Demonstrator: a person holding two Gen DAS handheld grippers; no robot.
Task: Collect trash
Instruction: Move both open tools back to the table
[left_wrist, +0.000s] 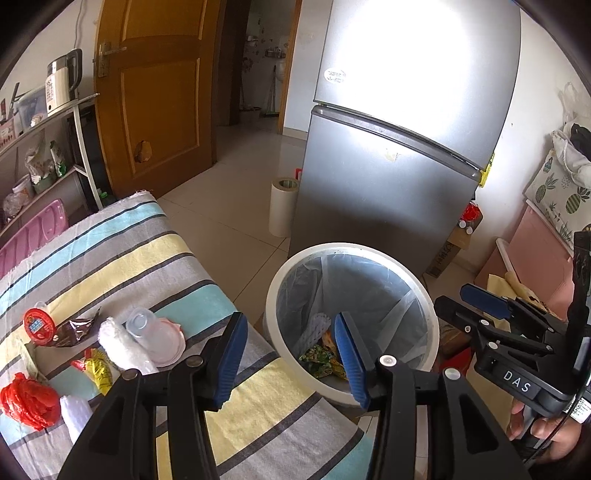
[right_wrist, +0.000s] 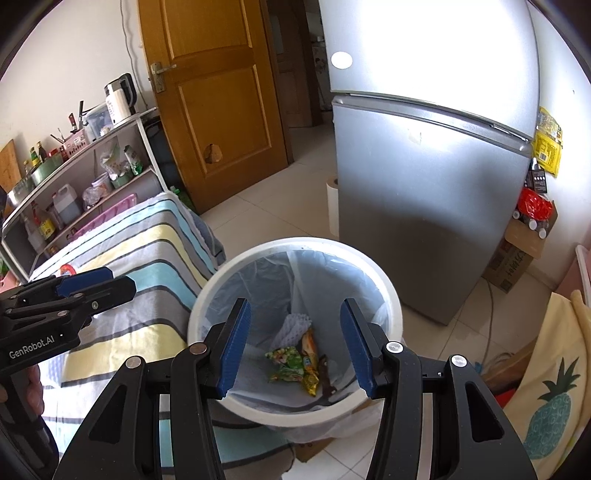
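A silver fridge (right_wrist: 436, 177) is being shown filling the upper right of both views, with the striped cloth (left_wrist: 122, 258) spread at the left. The white bin (right_wrist: 384, 291), lined with clear plastic, is being framed at centre, holding what appear to be snack wrappers (right_wrist: 299, 365). More trash (left_wrist: 92, 343) is lying at lower left on the cloth. The left gripper (left_wrist: 291, 354) and right gripper (right_wrist: 295, 343) are both being held with jaws apart and empty.

A glossy brushed-metal fridge (right_wrist: 436, 155) stands far right beside a varnished wooden door (right_wrist: 218, 96). Near it, a smooth white plastic bin (right_wrist: 391, 295) holds a thin translucent liner (right_wrist: 258, 288). Left, a matt woven striped cloth (left_wrist: 122, 254) carries crinkly shiny wrappers (left_wrist: 74, 328).
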